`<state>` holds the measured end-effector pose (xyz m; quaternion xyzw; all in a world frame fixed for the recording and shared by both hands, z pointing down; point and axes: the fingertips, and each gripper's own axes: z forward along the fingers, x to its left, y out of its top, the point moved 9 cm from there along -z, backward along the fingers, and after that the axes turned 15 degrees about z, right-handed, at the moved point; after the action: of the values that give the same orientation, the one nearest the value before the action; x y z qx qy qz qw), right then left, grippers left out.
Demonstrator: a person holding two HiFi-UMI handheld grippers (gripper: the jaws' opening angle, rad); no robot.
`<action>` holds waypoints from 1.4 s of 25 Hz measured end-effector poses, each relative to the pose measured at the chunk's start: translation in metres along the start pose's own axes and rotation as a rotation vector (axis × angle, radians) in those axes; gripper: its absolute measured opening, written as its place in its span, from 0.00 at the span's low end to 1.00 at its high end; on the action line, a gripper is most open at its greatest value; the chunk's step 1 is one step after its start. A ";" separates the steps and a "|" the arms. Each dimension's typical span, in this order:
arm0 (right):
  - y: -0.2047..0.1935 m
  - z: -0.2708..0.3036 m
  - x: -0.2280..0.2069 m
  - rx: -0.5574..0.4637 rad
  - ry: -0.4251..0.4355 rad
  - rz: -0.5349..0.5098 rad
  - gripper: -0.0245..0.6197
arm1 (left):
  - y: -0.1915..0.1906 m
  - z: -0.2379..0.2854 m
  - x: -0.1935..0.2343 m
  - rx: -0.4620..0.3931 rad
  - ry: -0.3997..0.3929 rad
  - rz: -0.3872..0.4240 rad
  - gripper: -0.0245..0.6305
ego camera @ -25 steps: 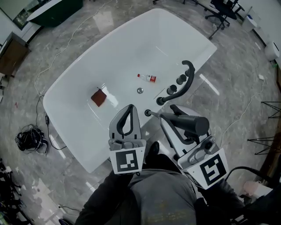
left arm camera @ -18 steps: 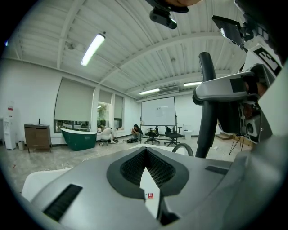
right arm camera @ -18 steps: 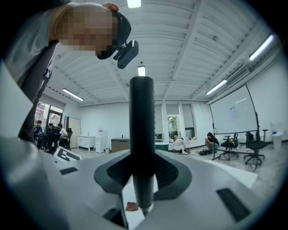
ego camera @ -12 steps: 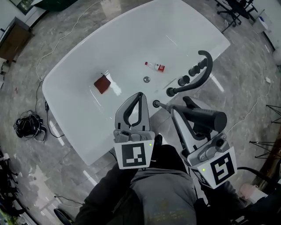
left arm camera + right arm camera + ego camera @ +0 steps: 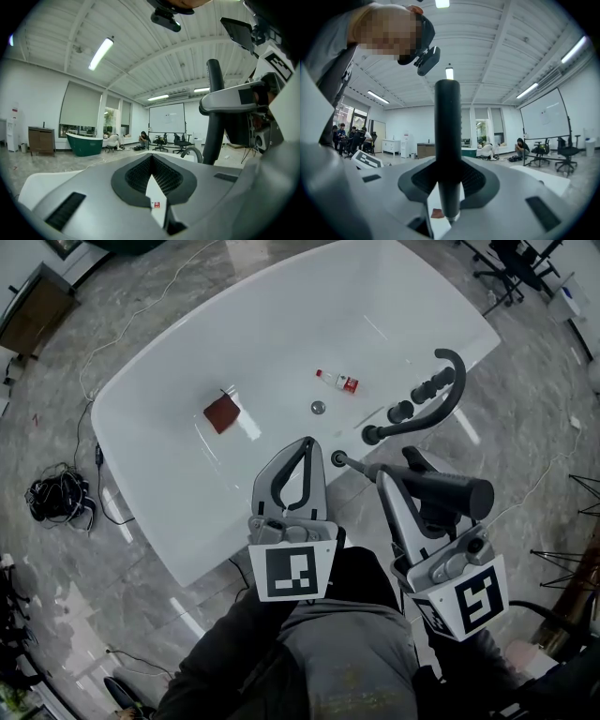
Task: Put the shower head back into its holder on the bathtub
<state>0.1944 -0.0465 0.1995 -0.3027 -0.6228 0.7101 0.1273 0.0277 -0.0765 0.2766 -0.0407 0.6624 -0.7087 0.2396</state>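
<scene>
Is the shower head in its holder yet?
Out. The right hand-held gripper grips the shower head, its tip beside the holder, not seated.

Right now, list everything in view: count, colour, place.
bathtub: 1, white, on the grey marble floor
faucet: 1, black, curved, on the tub's right rim
knobs: a few, black, beside the faucet
holder: 1, dark ring, on the near rim
drain: 1, metal, tub floor
bottle: 1, clear with a red label, lying in the tub
square pad: 1, reddish brown, in the tub
cable bundle: 1, black, on the floor at left
office chairs: count unclear, black, top right
shower head: 1, dark grey, in the right gripper
left gripper: fingers shut, empty
right gripper: fingers shut on the shower head
</scene>
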 end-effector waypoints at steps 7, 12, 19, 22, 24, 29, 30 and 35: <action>-0.008 0.007 0.000 0.016 0.006 -0.008 0.24 | -0.008 0.004 0.002 -0.008 0.006 0.001 0.04; -0.015 0.012 0.000 0.022 0.008 -0.010 0.24 | -0.015 0.004 0.004 -0.010 0.007 -0.002 0.04; -0.022 0.017 -0.004 0.028 0.000 -0.010 0.24 | -0.025 0.012 0.005 -0.009 -0.002 -0.015 0.04; -0.023 0.018 -0.004 0.031 0.000 -0.013 0.24 | -0.026 0.014 0.005 -0.011 -0.004 -0.015 0.04; -0.024 0.019 -0.004 0.034 0.002 -0.012 0.24 | -0.026 0.015 0.006 -0.013 -0.002 -0.017 0.04; -0.032 0.020 -0.007 0.043 -0.009 -0.007 0.24 | -0.032 0.014 0.006 -0.002 -0.004 -0.022 0.04; -0.034 0.020 -0.008 0.044 -0.010 -0.005 0.24 | -0.033 0.014 0.005 0.000 -0.004 -0.025 0.04; -0.044 0.021 -0.013 0.043 -0.011 0.004 0.24 | -0.043 0.014 0.002 0.020 -0.015 -0.021 0.04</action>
<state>0.1833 -0.0621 0.2465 -0.2971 -0.6074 0.7253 0.1292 0.0190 -0.0898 0.3187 -0.0507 0.6530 -0.7173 0.2375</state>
